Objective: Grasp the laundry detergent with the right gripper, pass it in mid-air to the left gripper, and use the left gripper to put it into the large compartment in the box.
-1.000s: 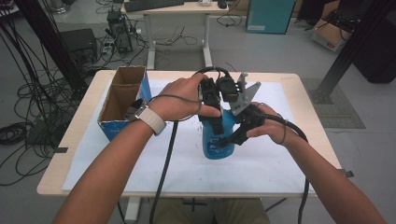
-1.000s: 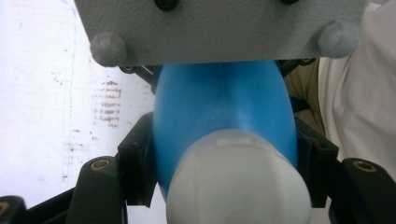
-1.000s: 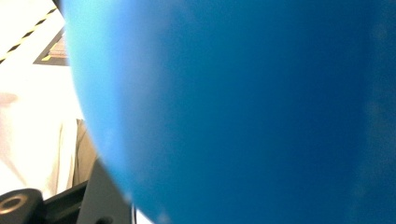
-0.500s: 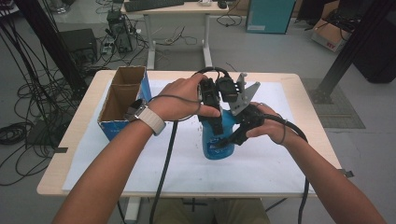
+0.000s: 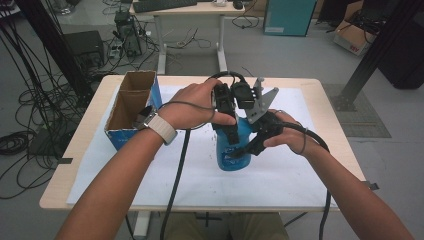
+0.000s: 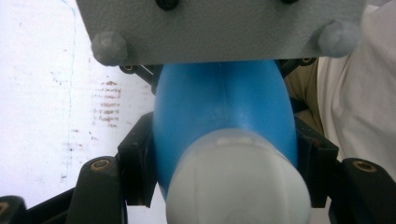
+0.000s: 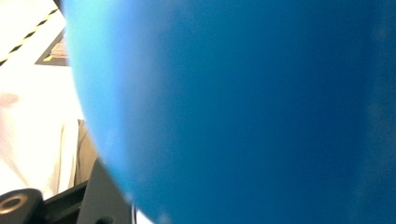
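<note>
Nothing has moved since the earlier frames: both tongs, left (image 5: 231, 136) and right (image 5: 248, 148), stay clamped on the blue bottle (image 5: 234, 150) standing on the table (image 5: 320, 125). Its white cap (image 6: 238, 186) looks still on; the opening remains.

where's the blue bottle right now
In the high view the blue bottle stands upright near the middle of the white sheet, right of the cardboard box, gripped between the left gripper and the right gripper.

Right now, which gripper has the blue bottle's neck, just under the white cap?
The left gripper: its fingers clamp the blue bottle just below the white cap. The right gripper grips lower, on the body.
</note>
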`<state>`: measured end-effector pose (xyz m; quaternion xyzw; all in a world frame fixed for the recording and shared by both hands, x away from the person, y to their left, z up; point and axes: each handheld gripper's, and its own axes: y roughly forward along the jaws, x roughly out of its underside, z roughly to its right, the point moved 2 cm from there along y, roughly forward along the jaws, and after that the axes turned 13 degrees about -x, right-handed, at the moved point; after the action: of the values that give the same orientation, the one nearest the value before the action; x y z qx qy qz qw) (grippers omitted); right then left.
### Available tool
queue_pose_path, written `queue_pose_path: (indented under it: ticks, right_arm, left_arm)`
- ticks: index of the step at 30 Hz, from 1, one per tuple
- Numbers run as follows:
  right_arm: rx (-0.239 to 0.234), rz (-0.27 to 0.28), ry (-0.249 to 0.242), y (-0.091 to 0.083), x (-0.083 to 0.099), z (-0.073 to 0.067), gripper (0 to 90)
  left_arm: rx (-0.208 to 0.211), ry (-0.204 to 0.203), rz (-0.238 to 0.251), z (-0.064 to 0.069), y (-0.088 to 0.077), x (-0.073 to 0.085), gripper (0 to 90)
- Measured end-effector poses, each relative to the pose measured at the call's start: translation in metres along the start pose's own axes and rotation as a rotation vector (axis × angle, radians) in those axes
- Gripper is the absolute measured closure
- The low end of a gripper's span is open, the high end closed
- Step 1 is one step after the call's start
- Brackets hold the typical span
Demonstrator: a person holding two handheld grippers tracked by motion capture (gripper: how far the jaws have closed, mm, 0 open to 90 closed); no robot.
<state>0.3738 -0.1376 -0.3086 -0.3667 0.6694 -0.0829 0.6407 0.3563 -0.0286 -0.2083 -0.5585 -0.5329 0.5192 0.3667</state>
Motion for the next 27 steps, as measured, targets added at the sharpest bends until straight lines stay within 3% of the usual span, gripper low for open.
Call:
queue_pose_path:
  ticks: [13,15,16,20,23,27]
  right_arm:
    - [0.0,0.0,0.003,-0.0007,-0.0005,-0.0008,43.5]
    - [0.0,0.003,0.005,-0.0005,-0.0006,-0.0008,43.5]
    - [-0.001,0.003,0.009,-0.0003,-0.0006,-0.0011,43.5]
    - [0.0,0.004,0.005,0.0,-0.0008,-0.0005,43.5]
    - [-0.001,0.004,0.006,0.0002,-0.0008,-0.0005,43.5]
    - [0.0,0.002,0.003,0.0003,-0.0008,-0.0002,43.5]
  left_arm:
    - [-0.008,-0.003,0.003,0.0002,-0.0009,-0.0001,37.3]
    - [0.011,0.002,0.003,-0.0002,-0.0005,0.0001,37.3]
    - [-0.005,-0.005,0.004,-0.0001,-0.0008,0.0003,37.3]
    - [-0.005,-0.008,0.004,0.0,-0.0008,0.0007,37.3]
    - [0.014,-0.002,0.001,0.0001,-0.0006,0.0009,37.3]
    - [0.001,-0.005,0.005,0.0,-0.0004,0.0011,37.3]
